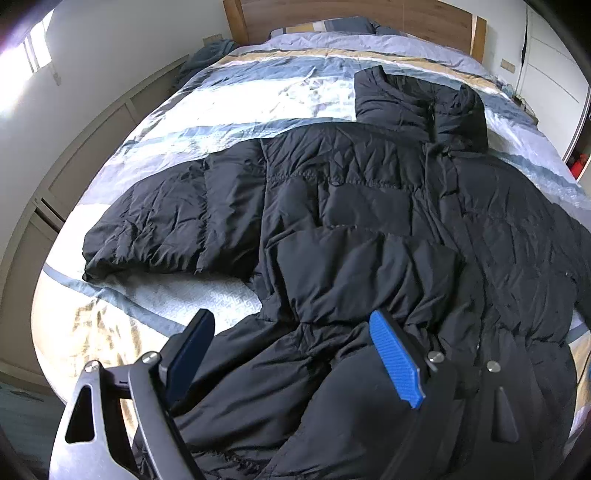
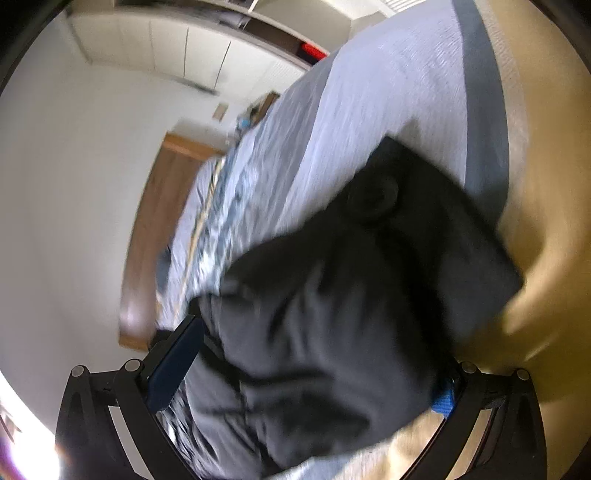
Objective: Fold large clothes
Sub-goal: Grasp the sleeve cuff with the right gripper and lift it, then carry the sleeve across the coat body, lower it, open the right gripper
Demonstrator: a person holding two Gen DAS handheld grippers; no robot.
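A black puffer jacket (image 1: 369, 229) lies front-up on the bed, collar toward the headboard and one sleeve (image 1: 159, 225) stretched out to the left. My left gripper (image 1: 295, 354) is open over the jacket's lower hem, its fingers spread wide with the fabric beneath them. The right wrist view is tilted and motion-blurred. There my right gripper (image 2: 310, 380) has its fingers wide apart, and a bulging part of the jacket (image 2: 351, 280) fills the gap and hides most of the right blue pad (image 2: 443, 400). A firm grip is not visible.
The bed has a striped blue, white and tan cover (image 1: 258, 96) and a wooden headboard (image 1: 332, 14). Wall cupboards (image 1: 92, 147) run along the left side. White wardrobe doors (image 1: 546, 74) stand at the right. Pillows (image 1: 325, 27) lie at the head.
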